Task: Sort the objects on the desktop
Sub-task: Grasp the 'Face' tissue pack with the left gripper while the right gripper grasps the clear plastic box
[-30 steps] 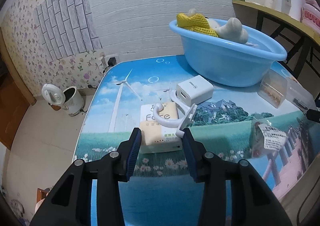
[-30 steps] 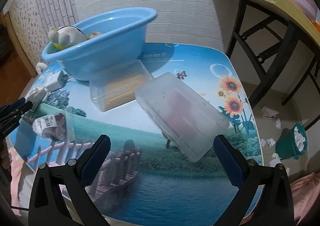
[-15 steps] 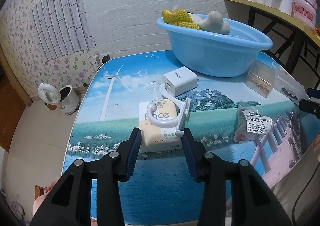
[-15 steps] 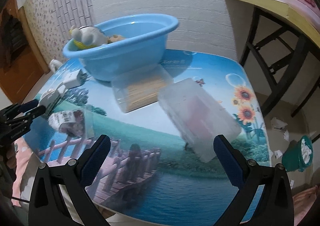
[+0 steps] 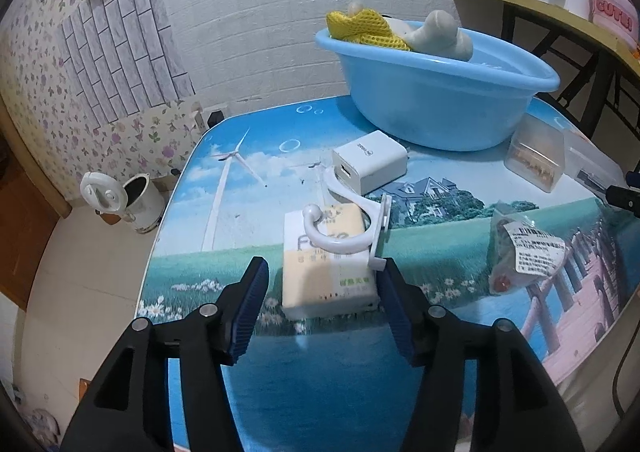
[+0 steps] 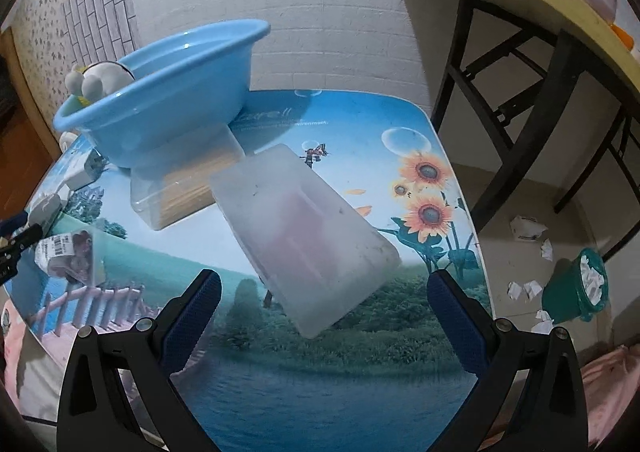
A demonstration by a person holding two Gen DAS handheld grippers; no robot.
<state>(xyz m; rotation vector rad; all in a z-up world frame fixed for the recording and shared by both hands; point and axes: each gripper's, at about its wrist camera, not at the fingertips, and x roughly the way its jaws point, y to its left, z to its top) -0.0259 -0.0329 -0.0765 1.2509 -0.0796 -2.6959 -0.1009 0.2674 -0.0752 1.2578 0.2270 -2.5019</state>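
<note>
Your left gripper (image 5: 322, 292), fingers opening around nothing, approaches the tissue pack (image 5: 326, 264); right gripper (image 6: 324, 312) spread: straddle, then pinch.

The left claw (image 5: 322, 306) has spread: a second ago its blue pads stood close together with the white hook's (image 5: 344, 226) flat plate pinched near the right pad, and now the jaws are opening, wide of the tissue pack (image 5: 326, 272), the plate only touching the right pad's tip. The hook has settled lower across the pack. In the right wrist view, the frosted box (image 6: 304, 240) and blue basin (image 6: 168, 92) have slid rightward and nearer.
</note>
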